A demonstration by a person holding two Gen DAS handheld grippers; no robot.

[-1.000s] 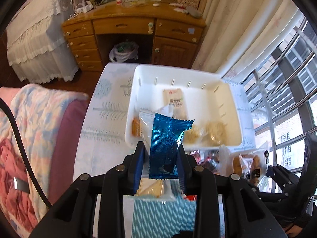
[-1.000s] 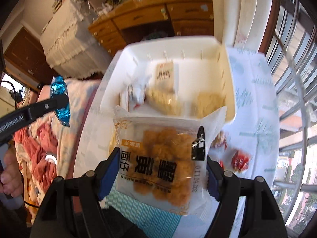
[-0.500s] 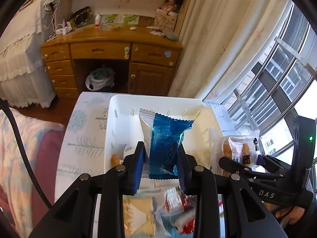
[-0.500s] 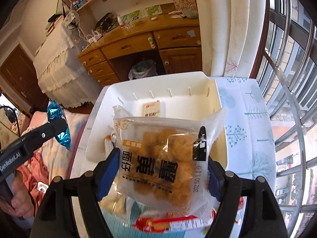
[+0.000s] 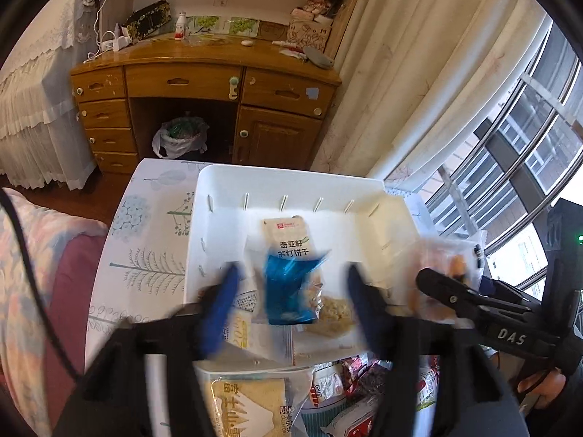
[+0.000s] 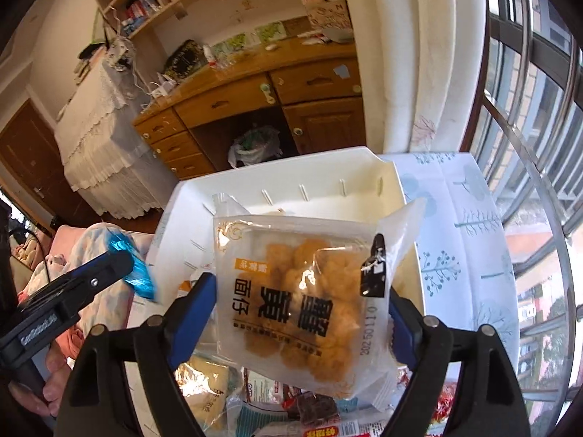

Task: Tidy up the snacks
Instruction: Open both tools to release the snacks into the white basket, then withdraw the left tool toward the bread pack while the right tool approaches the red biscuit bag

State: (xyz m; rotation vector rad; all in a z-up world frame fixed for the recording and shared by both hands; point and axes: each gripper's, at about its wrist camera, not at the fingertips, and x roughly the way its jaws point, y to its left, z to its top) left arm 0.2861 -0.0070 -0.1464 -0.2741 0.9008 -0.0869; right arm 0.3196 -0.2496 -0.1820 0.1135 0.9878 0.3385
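Note:
My left gripper (image 5: 291,284) is open, its blue pads blurred and wide apart over the near edge of the white tray (image 5: 291,185). A blue foil snack packet (image 5: 288,287) drops free between them, above a beige cracker packet (image 5: 291,240) and a crumbly snack (image 5: 335,313) in the tray. My right gripper (image 6: 302,313) is shut on a clear bag of golden fried puffs (image 6: 306,298), held above the tray (image 6: 328,167). In the left wrist view it is to the right (image 5: 437,284).
Several snack packets (image 5: 255,400) lie on the patterned tablecloth (image 5: 145,240) just before the tray. A wooden desk (image 5: 204,83) stands beyond, a bed (image 5: 32,255) to the left, curtains and window bars (image 5: 510,167) to the right.
My left gripper has opened and let go of the blue foil packet, which now falls into the tray. My right gripper still holds the puff bag and has shifted slightly.

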